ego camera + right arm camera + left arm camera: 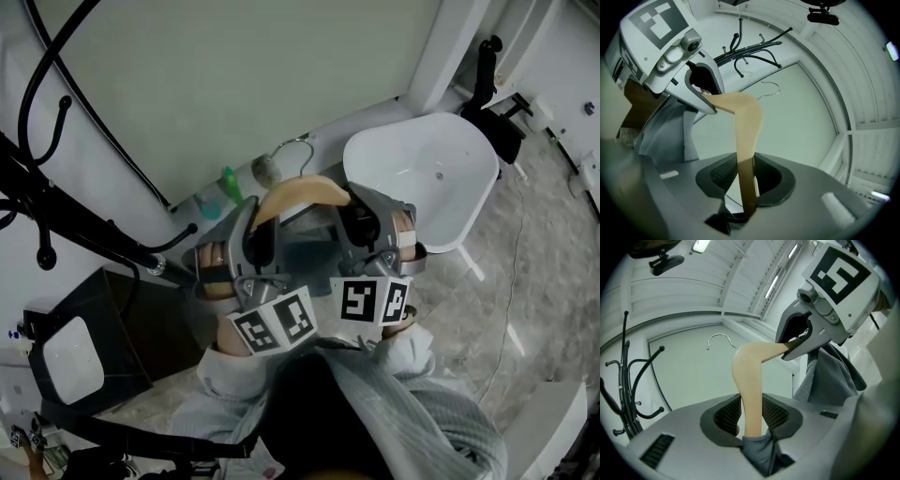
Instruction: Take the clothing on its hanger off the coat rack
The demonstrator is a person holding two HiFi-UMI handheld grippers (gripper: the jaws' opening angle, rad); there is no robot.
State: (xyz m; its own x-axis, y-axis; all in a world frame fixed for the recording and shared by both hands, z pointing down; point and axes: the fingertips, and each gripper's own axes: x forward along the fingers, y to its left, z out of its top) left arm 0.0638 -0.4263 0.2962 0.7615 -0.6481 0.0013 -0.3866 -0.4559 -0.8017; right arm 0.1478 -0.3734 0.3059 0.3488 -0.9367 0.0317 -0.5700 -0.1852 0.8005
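Coat rack (56, 202) sat at 9 o'clock in head view, its arms well apart from the hanger (298, 195). The hanger looked already off the rack. Left tongs (752, 420) were pinching one wooden arm, pads on both faces, with a fold of the grey clothing (834, 373) bunched low in the throat. The hook (296, 148) pointed to 12 o'clock, free against the wall. Right tongs (745, 178) were clamped on the other arm the same way. The clothing hung below the bar, between the two grippers.

Doing it well, my call: both grips needed to stay even and the bar level so the garment wouldn't slide off one end. Better to draw back toward 6 o'clock, away from the rack arms, and watch the white chair (441, 202) at 2 o'clock.
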